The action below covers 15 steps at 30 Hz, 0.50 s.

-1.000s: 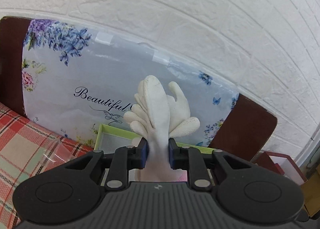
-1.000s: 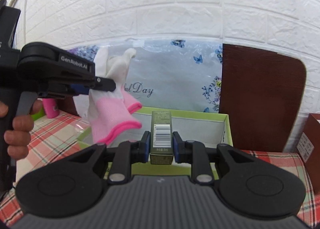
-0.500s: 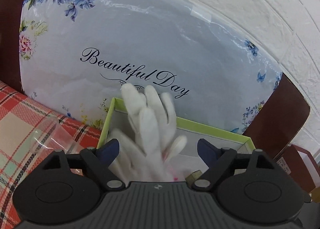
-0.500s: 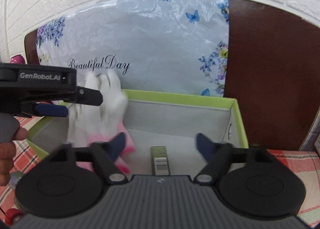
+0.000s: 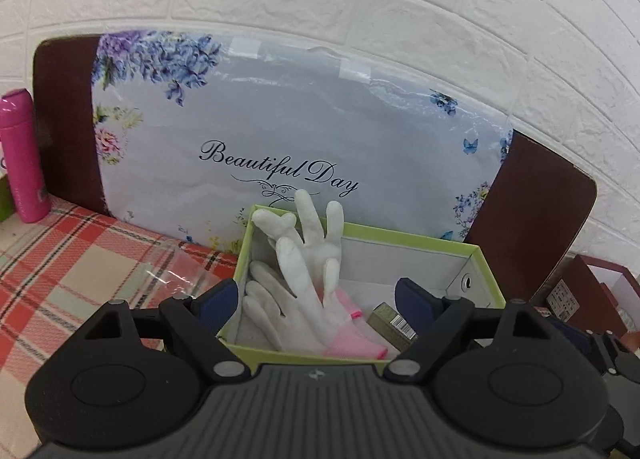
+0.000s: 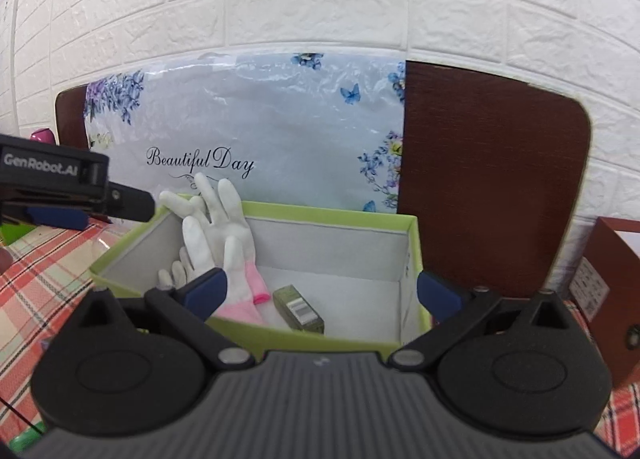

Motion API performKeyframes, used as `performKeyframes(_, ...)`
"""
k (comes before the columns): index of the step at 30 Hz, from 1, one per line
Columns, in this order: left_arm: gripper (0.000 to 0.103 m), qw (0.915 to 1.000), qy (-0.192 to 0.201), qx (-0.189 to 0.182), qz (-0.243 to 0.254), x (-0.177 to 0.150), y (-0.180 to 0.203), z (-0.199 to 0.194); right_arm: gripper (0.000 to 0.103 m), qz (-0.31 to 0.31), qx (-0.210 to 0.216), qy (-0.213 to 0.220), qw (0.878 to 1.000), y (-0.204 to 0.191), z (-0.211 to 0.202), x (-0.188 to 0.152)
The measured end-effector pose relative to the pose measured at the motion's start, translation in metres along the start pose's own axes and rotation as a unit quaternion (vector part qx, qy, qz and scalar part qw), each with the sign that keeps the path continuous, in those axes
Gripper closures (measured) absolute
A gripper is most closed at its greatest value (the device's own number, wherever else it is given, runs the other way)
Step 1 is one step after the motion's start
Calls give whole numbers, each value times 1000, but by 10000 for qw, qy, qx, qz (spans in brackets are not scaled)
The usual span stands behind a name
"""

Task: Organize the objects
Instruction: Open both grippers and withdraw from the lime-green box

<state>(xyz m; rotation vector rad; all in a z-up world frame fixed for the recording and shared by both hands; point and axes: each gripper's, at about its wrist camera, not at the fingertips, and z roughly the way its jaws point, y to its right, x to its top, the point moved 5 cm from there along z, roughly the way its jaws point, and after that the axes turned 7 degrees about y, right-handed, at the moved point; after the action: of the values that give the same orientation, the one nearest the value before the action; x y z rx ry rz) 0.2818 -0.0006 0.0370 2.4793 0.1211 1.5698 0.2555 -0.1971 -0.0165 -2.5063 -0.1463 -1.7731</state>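
Gloves and carton dropped in box

Box, green-rimmed, sits on the plaid surface. White gloves lean in its left corner; small carton lies beside them. Left gripper and right gripper, jaws just opened, hold nothing.

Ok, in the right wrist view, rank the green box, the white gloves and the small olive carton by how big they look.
1. green box
2. white gloves
3. small olive carton, lying in the box beside the gloves
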Motion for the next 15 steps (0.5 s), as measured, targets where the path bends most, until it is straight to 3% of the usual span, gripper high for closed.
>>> performKeyframes(6,14,9988,227,145,409,-11,8,-53,0,117,35,14,9999,-7,-54,-12)
performKeyframes(15,14,9991,157,46,383,-37,3,-114,0,456,80,112,9989,-18,-129,-33)
